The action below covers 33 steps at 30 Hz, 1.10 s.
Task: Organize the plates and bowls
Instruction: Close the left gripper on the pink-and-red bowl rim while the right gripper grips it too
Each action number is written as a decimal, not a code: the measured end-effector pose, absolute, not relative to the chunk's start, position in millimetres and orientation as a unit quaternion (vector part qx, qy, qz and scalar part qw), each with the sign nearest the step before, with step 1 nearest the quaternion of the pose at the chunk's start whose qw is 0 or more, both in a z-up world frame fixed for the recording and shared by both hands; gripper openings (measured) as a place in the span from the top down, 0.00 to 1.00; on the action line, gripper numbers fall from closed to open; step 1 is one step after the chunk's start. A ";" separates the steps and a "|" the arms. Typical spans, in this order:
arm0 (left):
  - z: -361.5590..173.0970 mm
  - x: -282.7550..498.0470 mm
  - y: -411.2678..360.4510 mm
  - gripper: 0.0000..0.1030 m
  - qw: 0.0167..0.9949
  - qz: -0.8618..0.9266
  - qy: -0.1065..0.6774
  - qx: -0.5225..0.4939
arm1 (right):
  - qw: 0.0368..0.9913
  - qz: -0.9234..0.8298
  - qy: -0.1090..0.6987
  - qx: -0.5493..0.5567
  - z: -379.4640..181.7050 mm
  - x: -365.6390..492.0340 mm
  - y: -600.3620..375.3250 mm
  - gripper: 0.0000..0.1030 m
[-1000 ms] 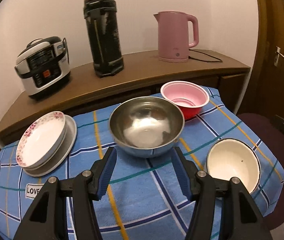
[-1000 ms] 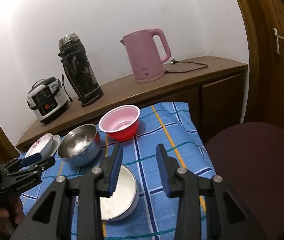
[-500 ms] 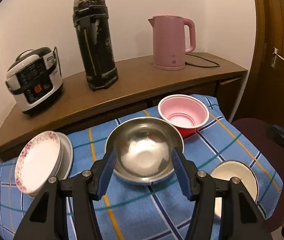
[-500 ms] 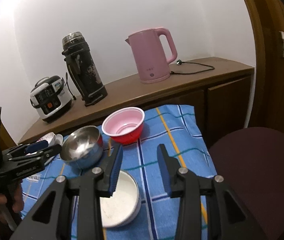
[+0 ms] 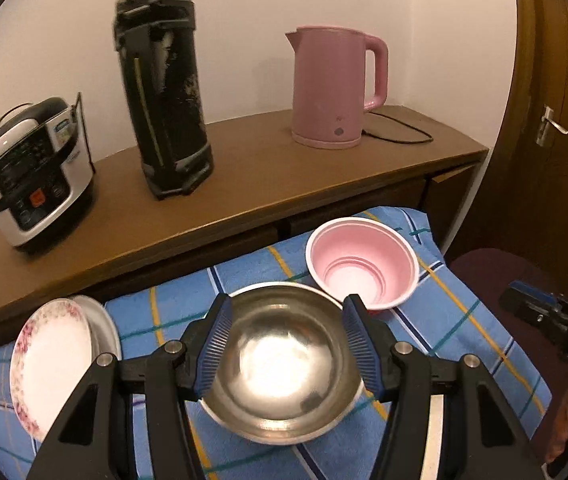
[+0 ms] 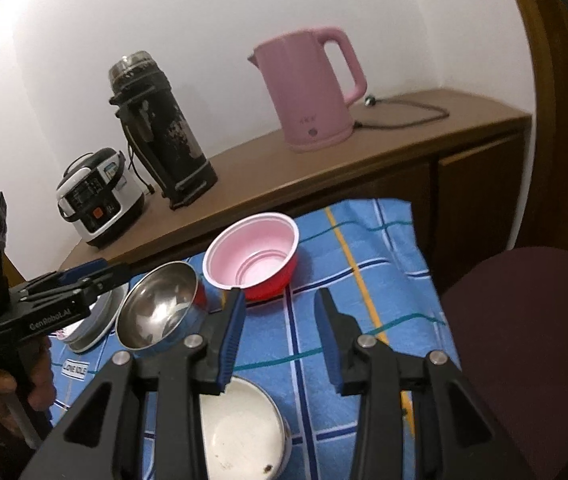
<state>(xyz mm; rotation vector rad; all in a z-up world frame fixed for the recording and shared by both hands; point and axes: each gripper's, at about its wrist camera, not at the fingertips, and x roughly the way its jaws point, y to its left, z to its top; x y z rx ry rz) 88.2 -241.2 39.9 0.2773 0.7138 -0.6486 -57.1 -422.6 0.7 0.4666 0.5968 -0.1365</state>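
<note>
A steel bowl [image 5: 284,368] stands mid-table on the blue checked cloth [image 5: 443,320]. My left gripper [image 5: 287,344] hovers open above its near side, the fingers framing the rim without touching it. The right wrist view shows the left gripper [image 6: 112,272] over the plates, just left of the steel bowl [image 6: 160,308]. A pink bowl with a red outside [image 5: 363,264] sits behind. A floral plate [image 5: 52,360] lies on a steel plate [image 5: 104,328] at the left. My right gripper [image 6: 280,336] is open and empty over the cloth, past a white enamel bowl [image 6: 244,432].
Behind the table runs a wooden sideboard [image 5: 268,184] carrying a rice cooker [image 5: 32,172], a tall black flask [image 5: 164,84] and a pink kettle [image 5: 331,88] with its cord. A dark red chair seat [image 6: 523,340] is at the right, by a wooden door [image 5: 555,120].
Both grippers have moved forward towards the sideboard. The steel bowl now appears between the left fingers. The white bowl has slid under the right gripper. Neither gripper's gap has changed.
</note>
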 end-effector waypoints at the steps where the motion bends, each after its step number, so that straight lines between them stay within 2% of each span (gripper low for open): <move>1: 39.3 93.0 -245.4 0.42 0.877 -0.306 0.343 0.139 | 0.925 -0.061 0.296 0.232 0.9 -52.0 -425.6 0.64; 8: 37.8 128.8 -264.8 0.43 0.862 -0.315 0.381 0.114 | 0.912 -0.042 0.325 0.247 -1.5 -17.2 -439.5 0.66; 10: 35.7 138.7 -273.8 0.62 0.856 -0.313 0.393 0.119 | 0.907 -0.040 0.337 0.251 -5.6 -6.1 -443.2 0.68; 12: 33.3 148.4 -281.2 0.66 0.848 -0.316 0.410 0.117 | 0.900 -0.033 0.348 0.260 -9.0 3.1 -446.6 0.71; 23: 13.6 179.4 -303.8 0.66 0.820 -0.320 0.462 0.110 | 0.880 -0.024 0.384 0.278 -18.6 38.3 -457.8 0.71; 33: 1.8 184.5 -314.8 0.66 0.812 -0.318 0.473 0.121 | 0.875 -0.029 0.394 0.278 -23.3 47.6 -456.8 0.71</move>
